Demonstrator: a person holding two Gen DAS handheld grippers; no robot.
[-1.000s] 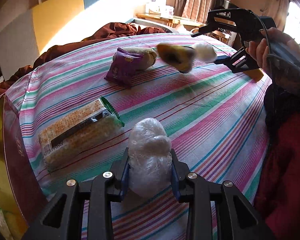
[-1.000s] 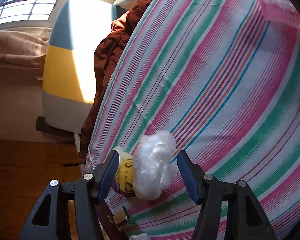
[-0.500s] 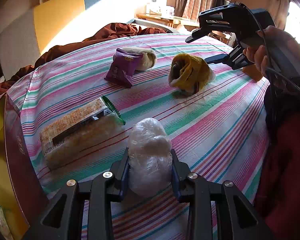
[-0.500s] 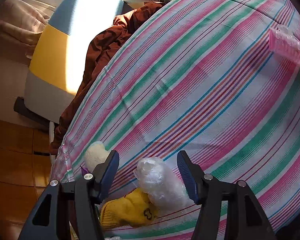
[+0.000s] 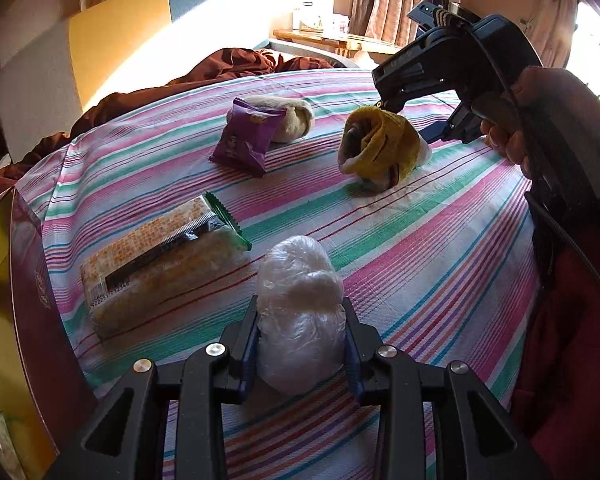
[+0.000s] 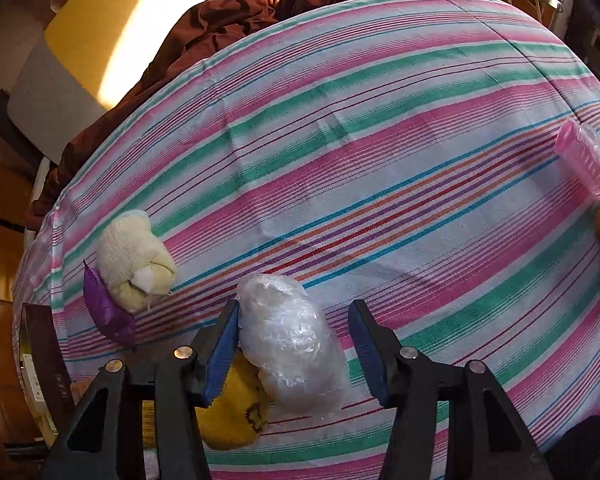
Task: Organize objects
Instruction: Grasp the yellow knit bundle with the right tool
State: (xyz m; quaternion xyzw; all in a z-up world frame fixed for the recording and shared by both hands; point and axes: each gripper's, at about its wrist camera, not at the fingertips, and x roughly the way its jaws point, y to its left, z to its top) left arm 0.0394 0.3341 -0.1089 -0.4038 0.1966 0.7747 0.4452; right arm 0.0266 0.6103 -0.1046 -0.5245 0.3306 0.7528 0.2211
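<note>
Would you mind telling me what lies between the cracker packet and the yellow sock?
Nothing: the left wrist view shows only bare striped cloth between the cracker packet and the yellow sock.

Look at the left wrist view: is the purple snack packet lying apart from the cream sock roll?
No: the purple snack packet leans against the cream sock roll on the striped cloth, touching it.
</note>
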